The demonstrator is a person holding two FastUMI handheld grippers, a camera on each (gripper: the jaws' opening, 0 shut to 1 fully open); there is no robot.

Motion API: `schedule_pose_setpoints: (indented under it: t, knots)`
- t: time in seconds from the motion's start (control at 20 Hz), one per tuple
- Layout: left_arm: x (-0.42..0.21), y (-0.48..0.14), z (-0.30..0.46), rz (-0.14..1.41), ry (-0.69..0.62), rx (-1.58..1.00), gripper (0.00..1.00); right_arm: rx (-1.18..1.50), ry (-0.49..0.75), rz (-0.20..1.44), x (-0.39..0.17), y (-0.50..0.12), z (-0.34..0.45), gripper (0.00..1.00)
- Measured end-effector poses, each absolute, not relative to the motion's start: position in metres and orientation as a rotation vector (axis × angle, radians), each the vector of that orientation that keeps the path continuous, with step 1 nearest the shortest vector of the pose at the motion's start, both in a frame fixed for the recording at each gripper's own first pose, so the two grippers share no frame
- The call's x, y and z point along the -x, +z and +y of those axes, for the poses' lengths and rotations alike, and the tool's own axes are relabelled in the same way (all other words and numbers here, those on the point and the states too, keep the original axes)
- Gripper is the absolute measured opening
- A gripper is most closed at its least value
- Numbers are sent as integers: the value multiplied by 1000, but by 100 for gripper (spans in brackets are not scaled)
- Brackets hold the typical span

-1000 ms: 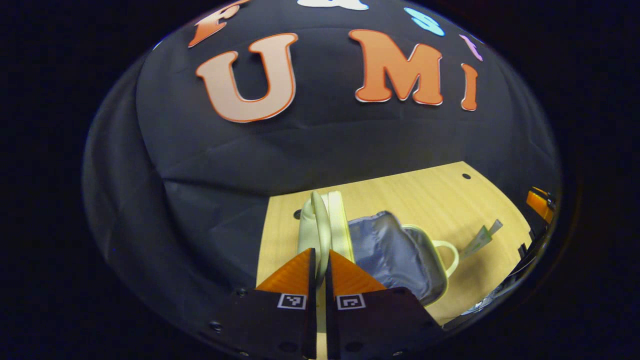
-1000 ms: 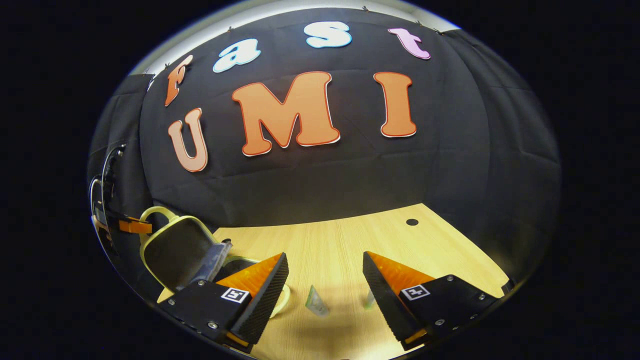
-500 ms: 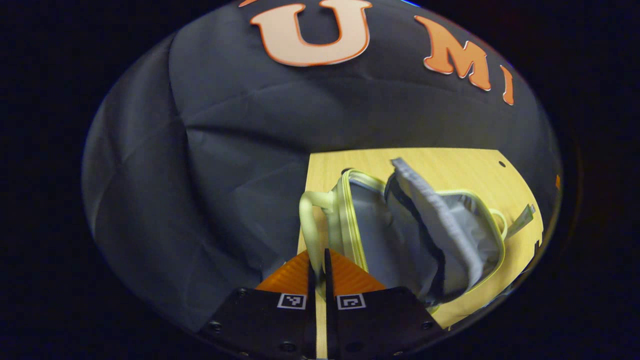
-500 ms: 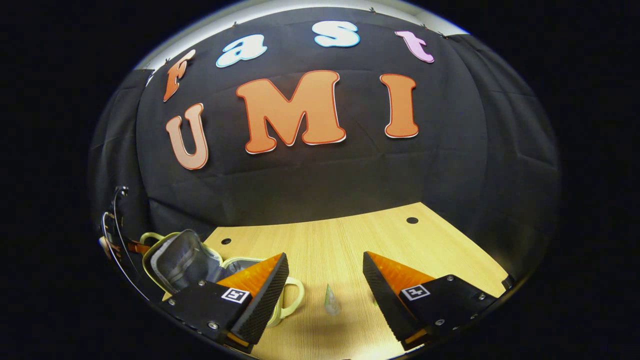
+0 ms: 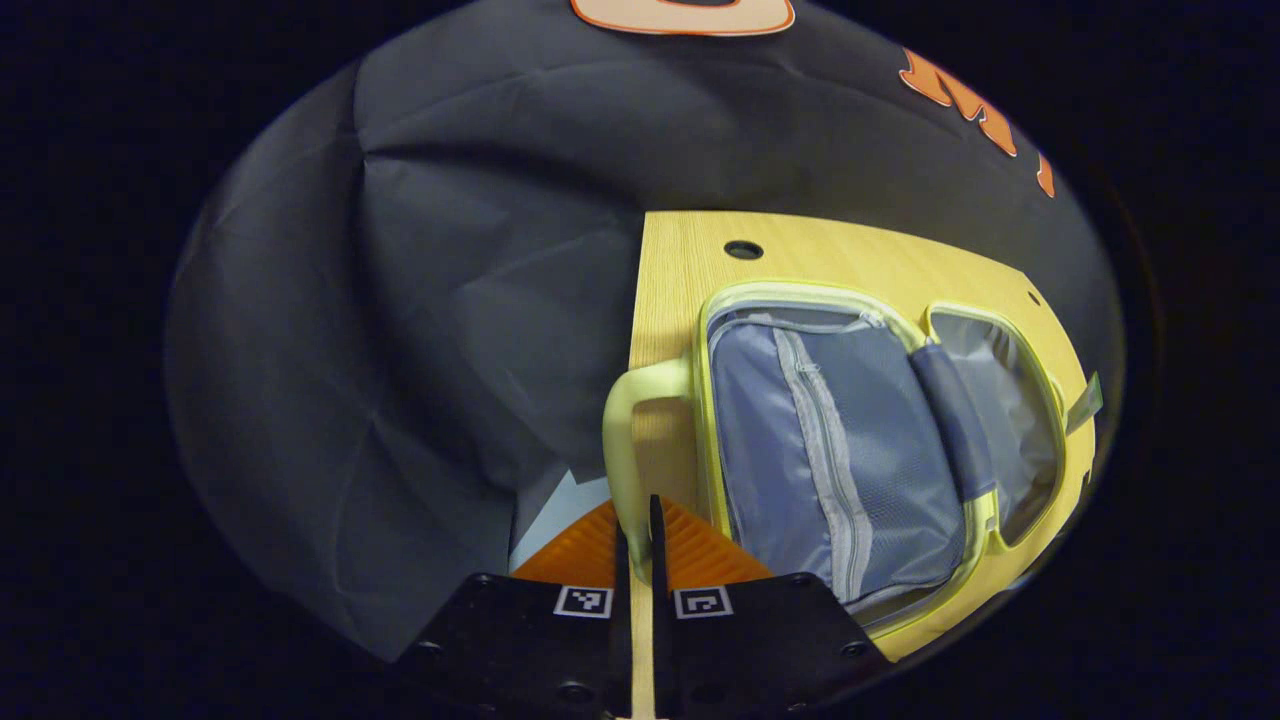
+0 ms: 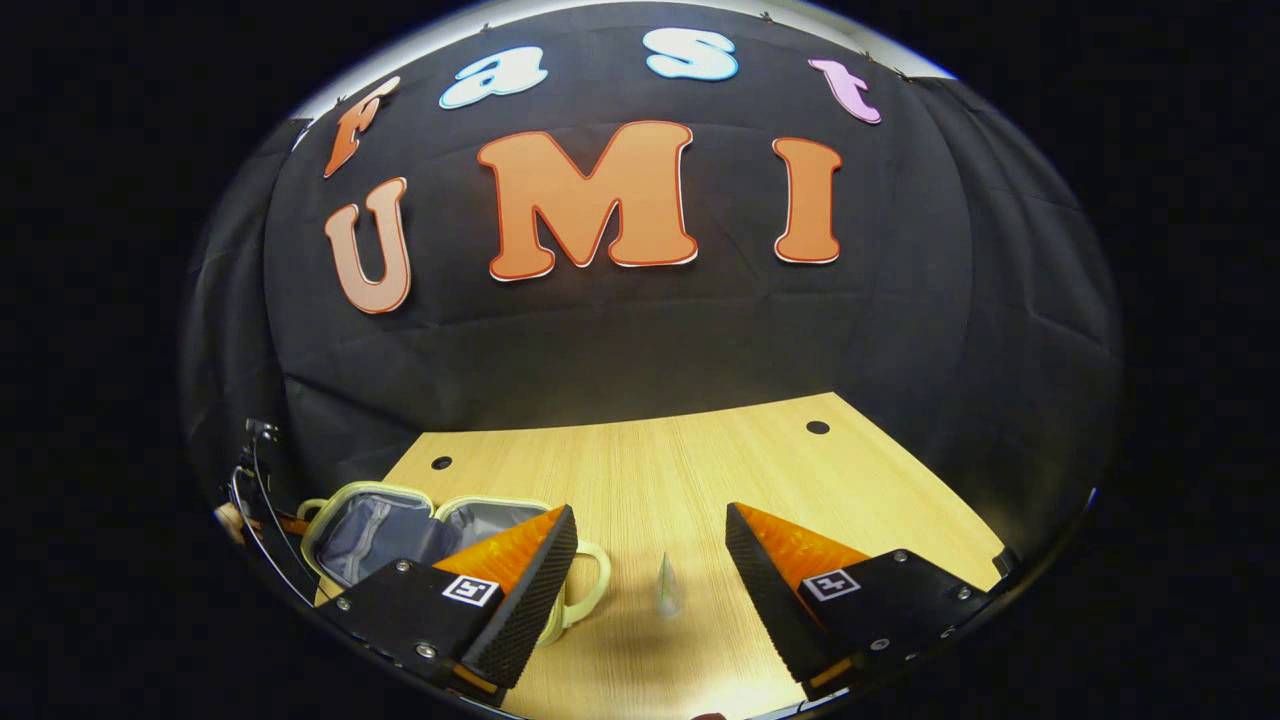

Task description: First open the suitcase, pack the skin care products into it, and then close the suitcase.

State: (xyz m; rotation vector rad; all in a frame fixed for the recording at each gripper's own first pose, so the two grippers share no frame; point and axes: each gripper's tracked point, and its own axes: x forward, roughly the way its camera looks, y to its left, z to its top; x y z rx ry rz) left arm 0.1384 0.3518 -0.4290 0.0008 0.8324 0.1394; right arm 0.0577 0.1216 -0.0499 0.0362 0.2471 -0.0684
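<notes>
A small pale-yellow suitcase [image 5: 850,440] lies open and flat on the wooden table [image 5: 690,260], its grey lining facing up. My left gripper [image 5: 637,525] is shut on the handle [image 5: 622,440] of the lid half, at the table's left edge. In the right gripper view the open suitcase [image 6: 400,520] sits at the lower left. A small pale-green skin care tube [image 6: 667,590] lies on the table between the spread fingers of my right gripper [image 6: 650,560], which is open and hovers above it. The tube [image 5: 1085,400] also peeks out past the suitcase's far side.
The table [image 6: 700,470] has round holes near its back corners [image 6: 818,427] [image 6: 441,463]. Black cloth hangs behind and beside the table. The table's left edge runs right beside the held handle.
The left gripper swung the lid half over and down by its handle, from upright to flat on the table. The right gripper stayed open, shifting slightly.
</notes>
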Motion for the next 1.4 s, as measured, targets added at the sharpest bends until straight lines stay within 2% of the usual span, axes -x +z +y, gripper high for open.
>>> schedule_pose_setpoints:
  t: [0.1,0.15,0.2,0.25,0.35,0.45,0.55,0.6,1.1,1.4]
  knots:
    - [-141,-441,361,849,147,-41,12,-21,-77,257,-58,-53,121,95]
    - [-139,-444,371,867,177,-87,19,-16,-82,263,-59,-55,119,95]
    - [-138,-441,374,874,180,-116,34,-16,-84,267,-58,-55,119,95]
    - [-140,-437,373,869,176,-121,39,-17,-85,271,-58,-55,119,95]
    - [-145,-433,371,835,185,-126,36,-18,-88,274,-59,-56,117,95]
    - [-148,-409,369,783,223,-148,72,-14,-88,273,-60,-56,115,95]
    - [-150,-387,352,730,216,-134,94,-8,-89,272,-60,-57,108,95]
    - [-149,-372,339,705,204,-118,99,-7,-90,270,-60,-56,104,95]
    - [-150,-269,152,441,112,-76,99,21,-32,262,-61,-59,47,95]
    - [-147,-247,-19,342,-4,2,99,32,-5,269,-63,-54,-28,95]
